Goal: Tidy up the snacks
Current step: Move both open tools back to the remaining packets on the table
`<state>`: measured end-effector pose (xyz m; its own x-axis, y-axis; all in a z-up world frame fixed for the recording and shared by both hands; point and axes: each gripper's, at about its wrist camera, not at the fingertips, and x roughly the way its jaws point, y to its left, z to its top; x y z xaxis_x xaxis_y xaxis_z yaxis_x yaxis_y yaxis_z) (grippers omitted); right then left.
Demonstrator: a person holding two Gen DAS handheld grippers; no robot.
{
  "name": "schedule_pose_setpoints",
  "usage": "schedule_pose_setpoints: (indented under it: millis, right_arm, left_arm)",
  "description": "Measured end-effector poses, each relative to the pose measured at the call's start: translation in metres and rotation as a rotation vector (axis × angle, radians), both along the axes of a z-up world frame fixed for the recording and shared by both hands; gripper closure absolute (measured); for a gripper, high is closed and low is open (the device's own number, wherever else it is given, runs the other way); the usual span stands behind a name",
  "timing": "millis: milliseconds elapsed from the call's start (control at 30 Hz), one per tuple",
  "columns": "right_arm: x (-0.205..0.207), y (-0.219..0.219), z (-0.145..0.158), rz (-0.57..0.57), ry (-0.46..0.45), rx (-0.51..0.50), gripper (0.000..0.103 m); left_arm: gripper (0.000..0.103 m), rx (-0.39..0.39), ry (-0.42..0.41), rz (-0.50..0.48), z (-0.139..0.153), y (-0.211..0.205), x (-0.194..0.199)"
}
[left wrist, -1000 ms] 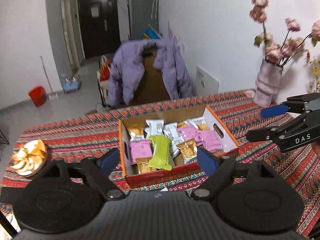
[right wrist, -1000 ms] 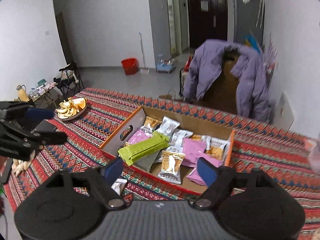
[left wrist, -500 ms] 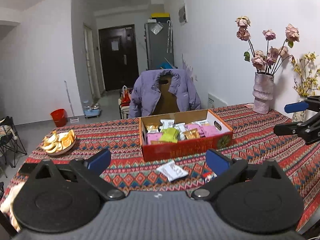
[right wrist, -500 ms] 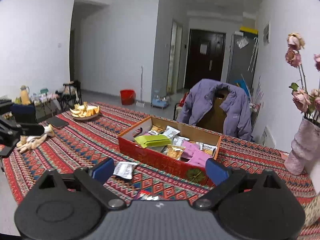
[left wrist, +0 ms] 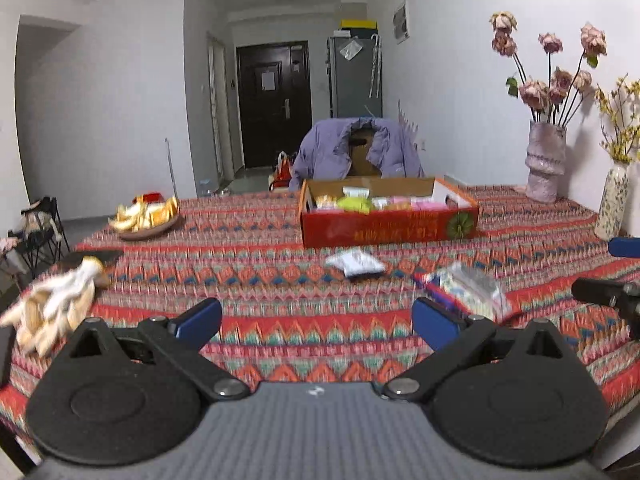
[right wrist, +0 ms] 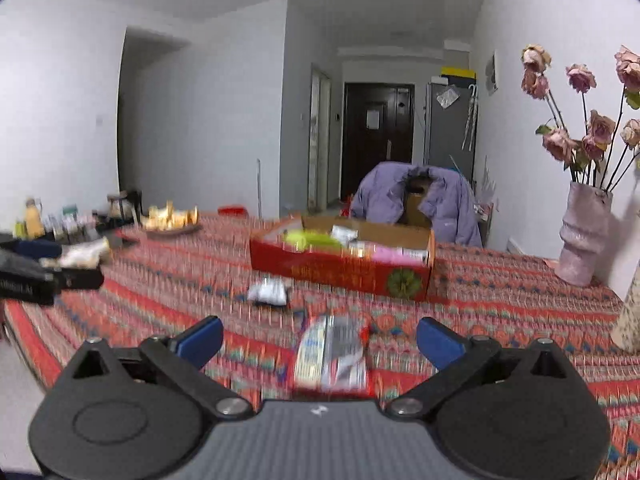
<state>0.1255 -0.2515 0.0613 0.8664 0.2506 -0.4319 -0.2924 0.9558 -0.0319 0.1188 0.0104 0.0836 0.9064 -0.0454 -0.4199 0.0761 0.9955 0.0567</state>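
Where patterned woven cloth (left wrist: 280,280) spreads, crinkly foil packets (left wrist: 355,264), rectangular cardboard box (left wrist: 390,228).

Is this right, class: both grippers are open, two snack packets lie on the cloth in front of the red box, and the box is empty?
Not quite. The red box is not empty: the left wrist view shows packets inside it. The rest stands: left gripper and right gripper are open, with the white packet and the clear packet on the cloth.

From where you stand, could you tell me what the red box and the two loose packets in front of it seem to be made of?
Red box: likely cardboard, with a printed red outside and plain brown inner walls. White packet: probably thin plastic film, crinkled. Clear packet: seemingly glossy transparent plastic with red edges, though it is blurred.
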Motion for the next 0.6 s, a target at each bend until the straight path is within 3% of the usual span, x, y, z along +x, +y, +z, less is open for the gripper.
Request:
schedule_pose_setpoints:
  millis: [233,600]
  right_arm:
    - [-0.014,0.016,-0.046,0.017,0.101,-0.024,0.0]
    - [0.006,0.013,-0.058,-0.024,0.154,0.03,0.0]
  left_arm:
    - [0.0,0.006,0.02,0.003,-0.037,0.006,-0.011]
    - [0.0,-0.005,0.083,-0.004,-0.047,0.006,0.012]
